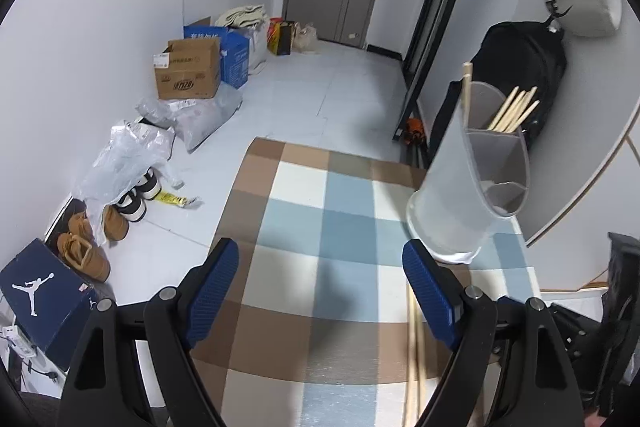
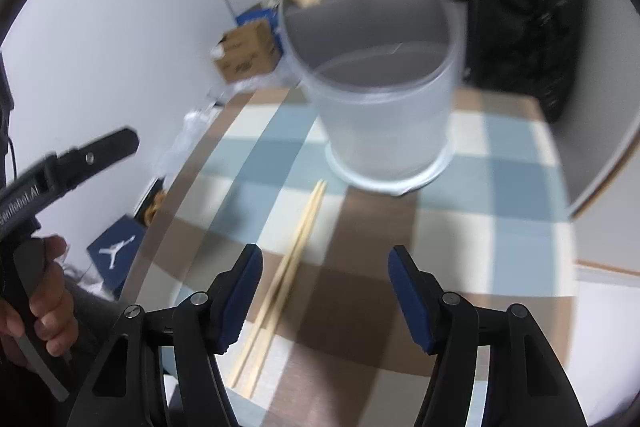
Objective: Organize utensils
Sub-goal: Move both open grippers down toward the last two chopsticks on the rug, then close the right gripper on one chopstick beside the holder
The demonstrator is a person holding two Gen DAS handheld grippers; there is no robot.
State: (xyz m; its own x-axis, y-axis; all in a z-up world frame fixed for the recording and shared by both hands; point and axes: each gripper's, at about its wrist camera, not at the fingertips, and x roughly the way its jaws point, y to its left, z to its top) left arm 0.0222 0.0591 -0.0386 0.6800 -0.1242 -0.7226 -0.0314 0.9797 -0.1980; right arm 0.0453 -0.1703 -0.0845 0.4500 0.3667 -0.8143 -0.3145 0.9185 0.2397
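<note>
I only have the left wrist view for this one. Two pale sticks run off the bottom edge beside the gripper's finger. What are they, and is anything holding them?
Observer: They are a pair of chopsticks lying side by side on the checked tablecloth, in front of the holder. Nothing is holding them.
Operator: Is the right gripper open?
Observer: Yes. The right gripper is open with nothing between its pads. The pair lies on the cloth beneath it.
Operator: What is holding the left gripper?
Observer: A hand wrapped around its handle, at the left edge of the right wrist view.
</note>
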